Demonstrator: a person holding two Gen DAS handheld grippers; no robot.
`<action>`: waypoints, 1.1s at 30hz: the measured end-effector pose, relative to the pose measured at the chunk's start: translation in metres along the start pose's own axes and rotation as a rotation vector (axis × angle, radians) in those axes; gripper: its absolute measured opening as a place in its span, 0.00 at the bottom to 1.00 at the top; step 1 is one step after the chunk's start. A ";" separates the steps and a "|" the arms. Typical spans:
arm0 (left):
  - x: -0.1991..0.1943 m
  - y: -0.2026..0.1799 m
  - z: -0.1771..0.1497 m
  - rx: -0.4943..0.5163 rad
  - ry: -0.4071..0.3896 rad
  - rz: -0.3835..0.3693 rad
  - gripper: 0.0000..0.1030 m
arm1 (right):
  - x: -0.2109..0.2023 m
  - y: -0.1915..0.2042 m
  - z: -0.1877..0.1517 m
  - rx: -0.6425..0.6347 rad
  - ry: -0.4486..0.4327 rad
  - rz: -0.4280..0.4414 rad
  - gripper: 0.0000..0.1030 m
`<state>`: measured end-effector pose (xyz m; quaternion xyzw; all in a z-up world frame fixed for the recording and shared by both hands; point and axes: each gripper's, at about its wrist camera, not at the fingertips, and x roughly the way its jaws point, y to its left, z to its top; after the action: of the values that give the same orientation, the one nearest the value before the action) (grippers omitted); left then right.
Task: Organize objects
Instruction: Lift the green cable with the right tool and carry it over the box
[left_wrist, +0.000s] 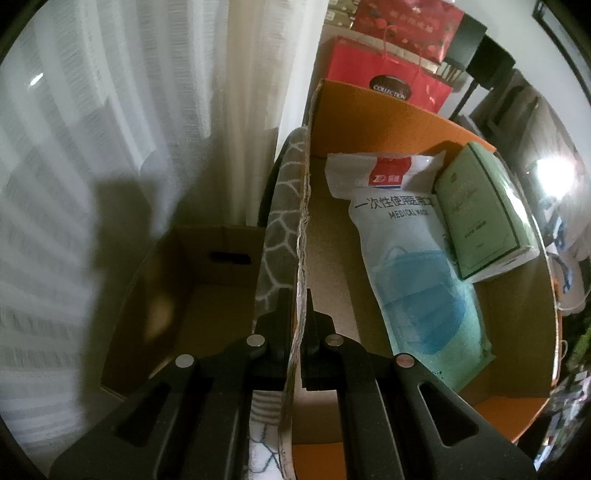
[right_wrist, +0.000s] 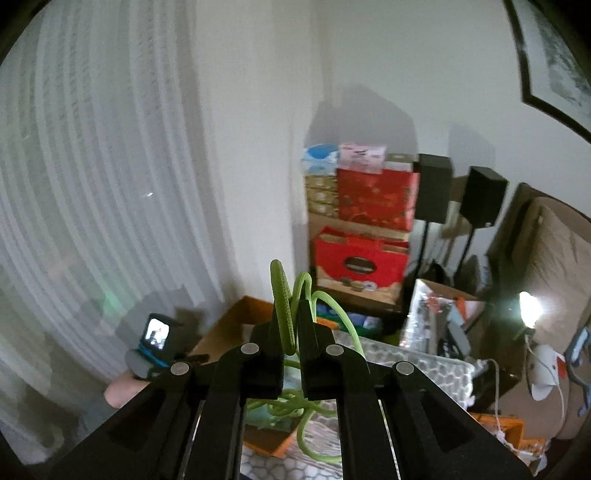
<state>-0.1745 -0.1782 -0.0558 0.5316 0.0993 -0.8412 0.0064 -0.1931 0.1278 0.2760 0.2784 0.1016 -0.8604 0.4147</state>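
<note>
My left gripper (left_wrist: 298, 295) pinches the box (left_wrist: 517, 332) wall; my right gripper (right_wrist: 291, 314) clamps a green cord (right_wrist: 282, 295). Curtain (left_wrist: 110, 147), red bags (right_wrist: 362, 258) behind.

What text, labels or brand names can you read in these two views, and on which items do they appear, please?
"MEDICAL MASK", under Chinese characters I can't reliably transcribe: mask packet in the orange box.
"COLLECTION": red gift bag.
Green tissue pack: print too blurred.
Right wrist view: stacked red boxes unreadable.
</note>
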 end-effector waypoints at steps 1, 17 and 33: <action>0.000 0.000 0.000 -0.001 0.000 -0.001 0.03 | 0.007 0.007 0.000 -0.005 0.008 0.016 0.05; 0.000 0.001 -0.001 -0.008 0.001 -0.005 0.03 | 0.136 0.078 -0.036 0.031 0.155 0.230 0.05; 0.000 0.003 -0.001 -0.016 0.000 -0.011 0.03 | 0.229 0.073 -0.107 0.190 0.318 0.321 0.05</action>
<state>-0.1736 -0.1810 -0.0567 0.5308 0.1089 -0.8404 0.0058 -0.2095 -0.0263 0.0631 0.4607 0.0386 -0.7346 0.4966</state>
